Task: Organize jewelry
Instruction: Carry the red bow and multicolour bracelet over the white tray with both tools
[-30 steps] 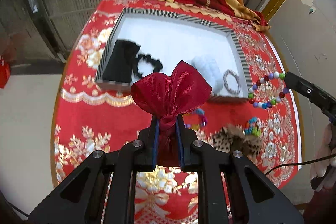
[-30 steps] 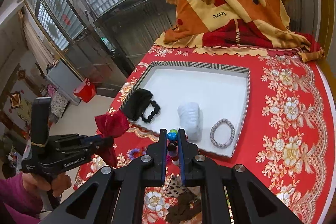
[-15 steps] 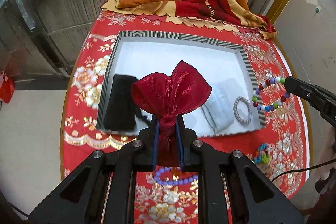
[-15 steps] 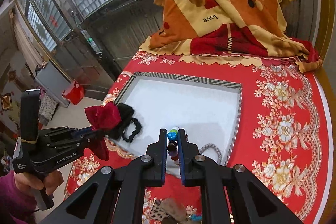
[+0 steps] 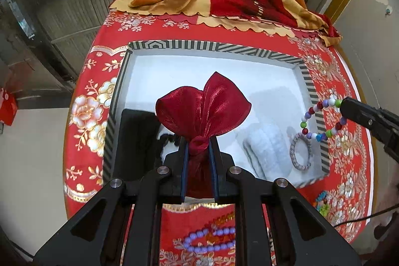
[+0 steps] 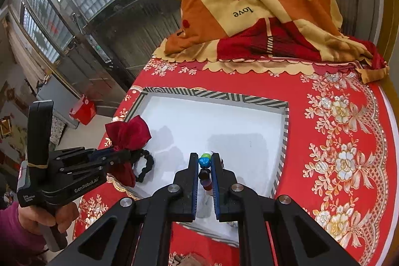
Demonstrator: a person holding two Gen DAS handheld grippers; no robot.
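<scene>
My left gripper [image 5: 199, 142] is shut on the neck of a shiny red pouch [image 5: 203, 107] and holds it above the near left part of the striped-rim white tray [image 5: 174, 44]. The pouch also shows in the right wrist view [image 6: 128, 132]. My right gripper [image 6: 205, 160] is shut on a multicoloured bead bracelet [image 6: 205, 167], which hangs over the tray's right rim in the left wrist view [image 5: 321, 120]. In the tray lie a black pouch [image 5: 136, 138], a black bracelet [image 6: 144, 163], a white pouch [image 5: 266, 151] and a grey ring bracelet [image 5: 301, 153].
A purple bead bracelet [image 5: 209, 239] and a blue-green beaded piece [image 5: 321, 202] lie on the red floral tablecloth [image 6: 336, 141] in front of the tray. An orange blanket [image 6: 261, 4] is piled behind the tray. The table's left edge drops to the floor.
Both grippers have moved forward and up over the tray with their loads. The tray now fills more of both views, and the loose jewellery has slid toward the bottom.
</scene>
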